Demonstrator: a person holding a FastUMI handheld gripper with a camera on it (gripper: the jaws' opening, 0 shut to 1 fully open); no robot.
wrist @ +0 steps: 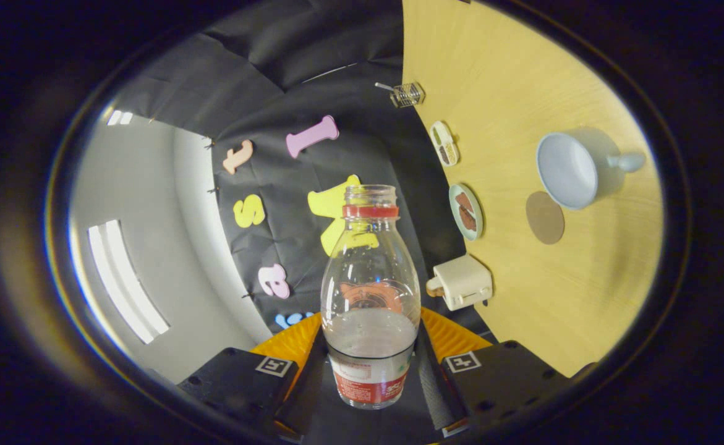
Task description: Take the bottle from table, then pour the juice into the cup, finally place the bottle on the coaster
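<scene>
Firmly, tongs clamp bottle (uncapped).

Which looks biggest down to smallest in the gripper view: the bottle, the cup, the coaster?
1. bottle, held between the claw fingers, so its nearness to the camera inflates it.
2. cup, on the table beyond.
3. coaster, beside the cup.

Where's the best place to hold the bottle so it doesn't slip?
Low on the body, the way the gripper has it now: one finger pressing each side of the bottle at the labelled part. There the walls are straight; higher up they taper to a narrow open neck, which leaves the mouth free to pour.
</scene>
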